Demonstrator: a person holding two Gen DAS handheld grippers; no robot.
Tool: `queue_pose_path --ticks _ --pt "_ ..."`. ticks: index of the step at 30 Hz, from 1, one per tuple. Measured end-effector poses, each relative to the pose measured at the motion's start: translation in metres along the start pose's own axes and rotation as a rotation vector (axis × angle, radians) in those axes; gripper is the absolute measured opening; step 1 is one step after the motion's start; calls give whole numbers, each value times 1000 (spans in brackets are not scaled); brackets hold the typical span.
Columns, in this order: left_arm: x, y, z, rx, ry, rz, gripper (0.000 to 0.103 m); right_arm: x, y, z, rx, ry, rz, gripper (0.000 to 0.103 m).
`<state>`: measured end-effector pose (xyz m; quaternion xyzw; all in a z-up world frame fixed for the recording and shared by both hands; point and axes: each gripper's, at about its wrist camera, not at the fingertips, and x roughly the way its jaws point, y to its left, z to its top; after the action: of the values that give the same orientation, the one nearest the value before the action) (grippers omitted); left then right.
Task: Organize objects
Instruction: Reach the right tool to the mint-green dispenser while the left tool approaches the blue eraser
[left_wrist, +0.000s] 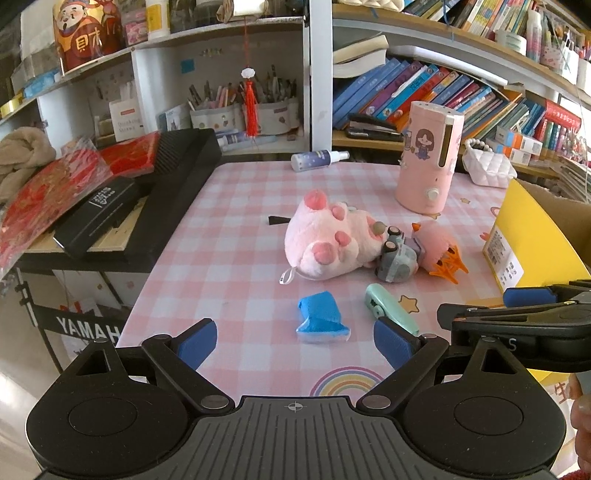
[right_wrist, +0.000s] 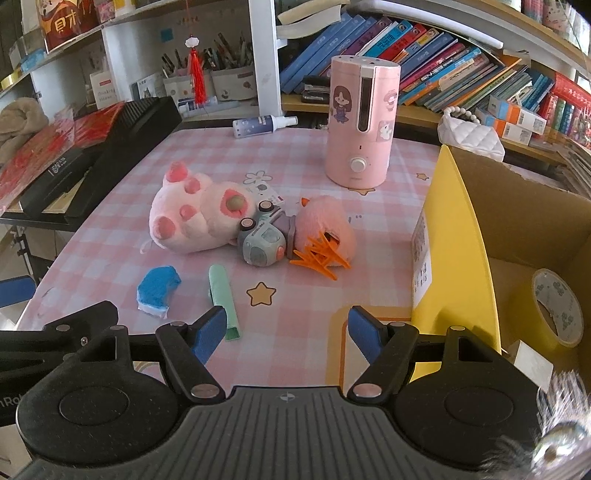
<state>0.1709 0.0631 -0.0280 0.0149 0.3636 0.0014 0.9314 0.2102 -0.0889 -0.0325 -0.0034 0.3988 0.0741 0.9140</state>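
Note:
On the pink checked table (left_wrist: 229, 229) lie a pink plush paw (left_wrist: 325, 240) (right_wrist: 192, 218), a grey toy car (left_wrist: 397, 258) (right_wrist: 262, 243), a pink fluffy toy with orange spikes (left_wrist: 439, 247) (right_wrist: 325, 232), a blue packet (left_wrist: 321, 314) (right_wrist: 159, 286) and a mint green clip (left_wrist: 389, 308) (right_wrist: 223, 295). My left gripper (left_wrist: 295, 341) stands open just short of the blue packet, nothing between its pads. My right gripper (right_wrist: 288, 330) is open and empty over the near table edge, right of the green clip. A yellow cardboard box (right_wrist: 458, 236) (left_wrist: 524, 236) stands at the right.
A tall pink humidifier (right_wrist: 360, 118) stands at the back of the table, a spray bottle (right_wrist: 264, 123) lies behind it to the left. A black keyboard (left_wrist: 173, 192) with red packets borders the left edge. A tape roll (right_wrist: 557, 306) lies inside the box. Bookshelves run along the back.

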Motion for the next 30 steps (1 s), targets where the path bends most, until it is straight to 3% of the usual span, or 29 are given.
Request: queue_pose_path --ticks 13,22,27,30 --pt "18 6 3 -13 39 22 93 26 3 5 -14 61 28 69" --pt "29 18 9 -57 54 56 92 46 17 11 -69 101 109 49" --pt "34 20 11 -67 66 58 90 63 26 13 -124 126 143 32" --pt "37 20 13 -70 71 59 90 69 28 11 -162 116 144 29"
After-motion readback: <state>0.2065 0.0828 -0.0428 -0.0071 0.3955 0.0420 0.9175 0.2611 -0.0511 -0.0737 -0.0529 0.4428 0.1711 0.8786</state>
